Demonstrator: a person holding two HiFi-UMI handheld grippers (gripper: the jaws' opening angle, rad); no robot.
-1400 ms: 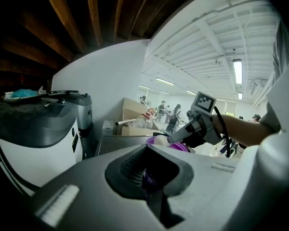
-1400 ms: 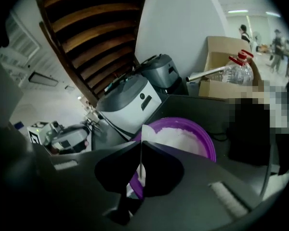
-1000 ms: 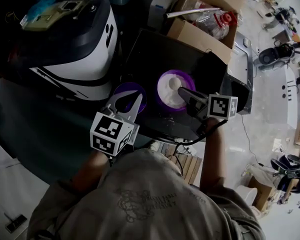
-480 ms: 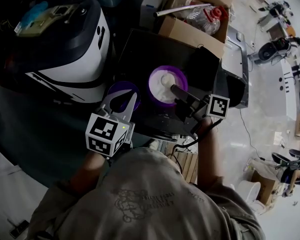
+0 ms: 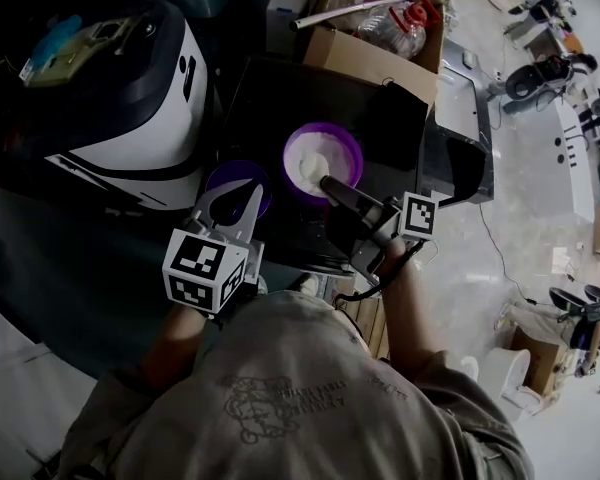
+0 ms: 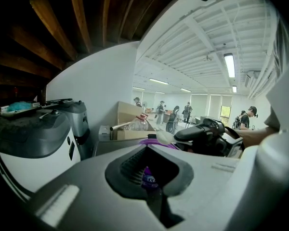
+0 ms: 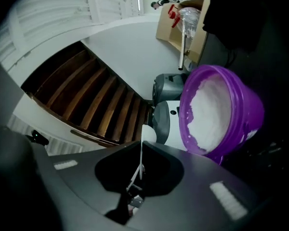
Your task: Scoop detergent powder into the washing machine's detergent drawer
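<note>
Hovering beside the purple powder tub (image 5: 290,146), the right claw (image 5: 332,185) pinches a white scoop (image 7: 145,134) by its thin handle, likely light and bendy; left of the tub, the left claw (image 5: 250,196) clamps a purple lid (image 5: 220,180).

A purple tub (image 5: 349,144) of white powder sits at frame centre on the dark table (image 5: 280,98). The right hand-held gripper (image 5: 327,181) reaches its lower rim. Just left, the left hand-held gripper (image 5: 248,196) overlaps a purple lid (image 5: 224,177), jaw tips together.

Cardboard box (image 5: 365,56), clear bottle (image 5: 385,30) inside it, office chair (image 5: 525,78) beyond
</note>
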